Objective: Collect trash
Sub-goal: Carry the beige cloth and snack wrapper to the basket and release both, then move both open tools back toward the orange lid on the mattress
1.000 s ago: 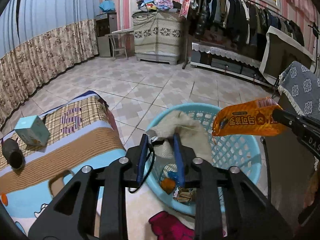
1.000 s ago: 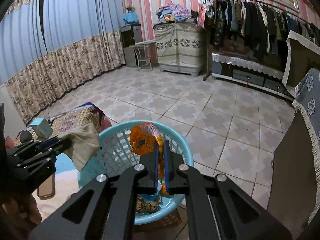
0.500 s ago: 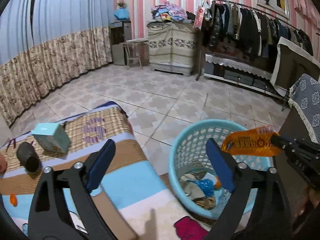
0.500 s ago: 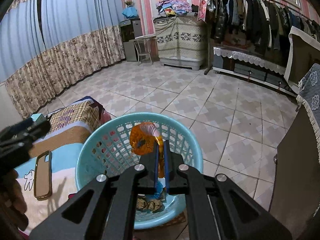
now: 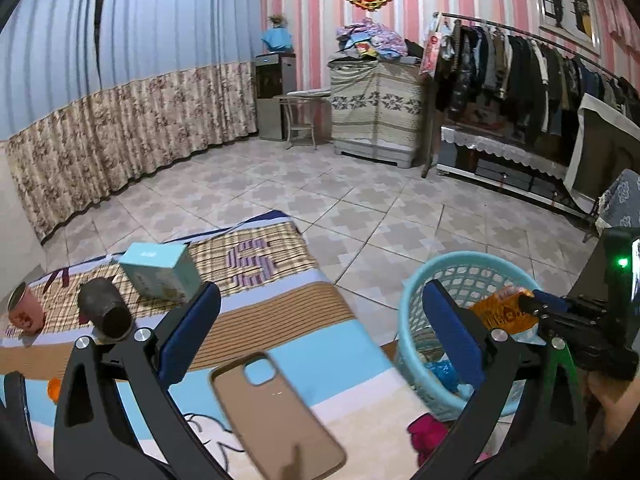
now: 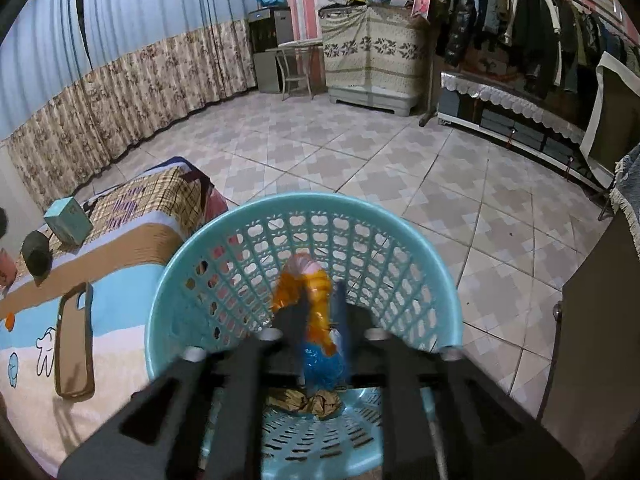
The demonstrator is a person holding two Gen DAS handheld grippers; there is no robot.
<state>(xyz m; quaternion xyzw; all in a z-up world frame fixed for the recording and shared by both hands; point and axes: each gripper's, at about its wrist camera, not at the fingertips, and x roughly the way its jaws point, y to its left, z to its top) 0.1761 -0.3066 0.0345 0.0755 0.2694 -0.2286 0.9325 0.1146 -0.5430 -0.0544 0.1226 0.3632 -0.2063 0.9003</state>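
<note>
My right gripper [image 6: 320,304] hangs low over the light blue basket [image 6: 304,204]. Its jaws are opening, and an orange snack wrapper [image 6: 308,292] stands loosely between them. A blue wrapper [image 6: 320,364] and crumpled brown trash [image 6: 304,402] lie at the basket's bottom. In the left wrist view the basket [image 5: 460,272] stands at the right, with the orange wrapper [image 5: 500,312] at the right gripper's tip [image 5: 532,304]. My left gripper [image 5: 320,300] is wide open and holds nothing. It hovers over the striped bedspread [image 5: 280,320], left of the basket.
A brown phone case [image 5: 276,412] lies on the bedspread under my left gripper. Further left are a teal box [image 5: 160,272], a dark cup on its side [image 5: 106,312] and a pink mug [image 5: 24,312]. A dark cabinet [image 6: 592,340] stands right of the basket.
The left gripper opened, dropped a beige wad into the basket and swung left over the bed. The right gripper sank toward the basket and its jaws parted around the orange wrapper.
</note>
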